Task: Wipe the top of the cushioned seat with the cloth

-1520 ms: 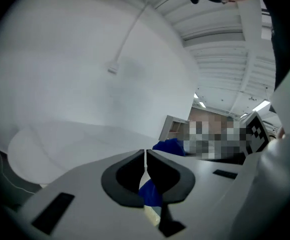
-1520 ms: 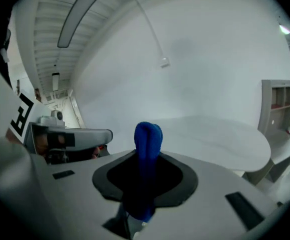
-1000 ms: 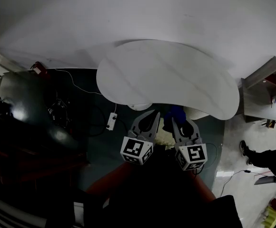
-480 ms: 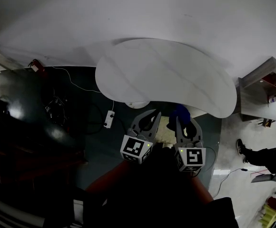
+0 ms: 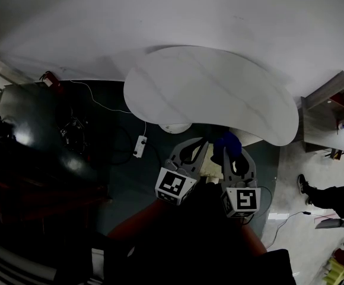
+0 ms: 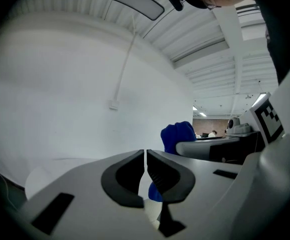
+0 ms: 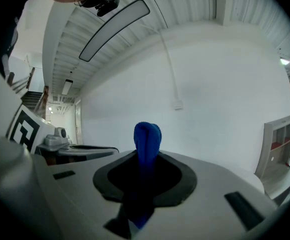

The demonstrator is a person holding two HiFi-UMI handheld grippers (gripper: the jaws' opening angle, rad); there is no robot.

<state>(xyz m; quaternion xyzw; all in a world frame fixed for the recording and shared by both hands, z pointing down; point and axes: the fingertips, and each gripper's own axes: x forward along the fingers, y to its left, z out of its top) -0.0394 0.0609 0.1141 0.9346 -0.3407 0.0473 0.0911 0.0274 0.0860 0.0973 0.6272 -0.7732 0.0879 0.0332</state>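
Right gripper (image 7: 146,157): jaws clamped on a blue cloth (image 7: 147,134), a fold of which stands up beyond the fingertips.
Left gripper (image 6: 145,156): jaws drawn almost together, only a thin slit between them, nothing held.
Both grippers sit side by side at the near centre of the head view, the left one tilted towards the right one. Each carries a cube with black-and-white square markers (image 5: 175,186).

Blue cloth, location: at the tip of the right gripper, just in front of the near edge of the table; whether it touches anything below cannot be told.
Cushioned seat (image 5: 209,167): only a small cream patch shows, between the two grippers.

Surroundings, outward:
- White kidney-shaped table (image 5: 207,91), just beyond the grippers, partly above the cloth and seat.
- Round white base (image 5: 175,126) under the table's near edge.
- White power strip (image 5: 139,146) on the dark floor, left of the grippers, with a thin white cable running far-left.
- Dark glossy cabinet (image 5: 35,123), far left.
- Small red item (image 5: 50,82) beside it.
- Open shelf unit (image 5: 329,114), right, with small items in its compartments, too small to identify.
- Person's leg and dark shoe (image 5: 304,186) on the pale floor, near right.
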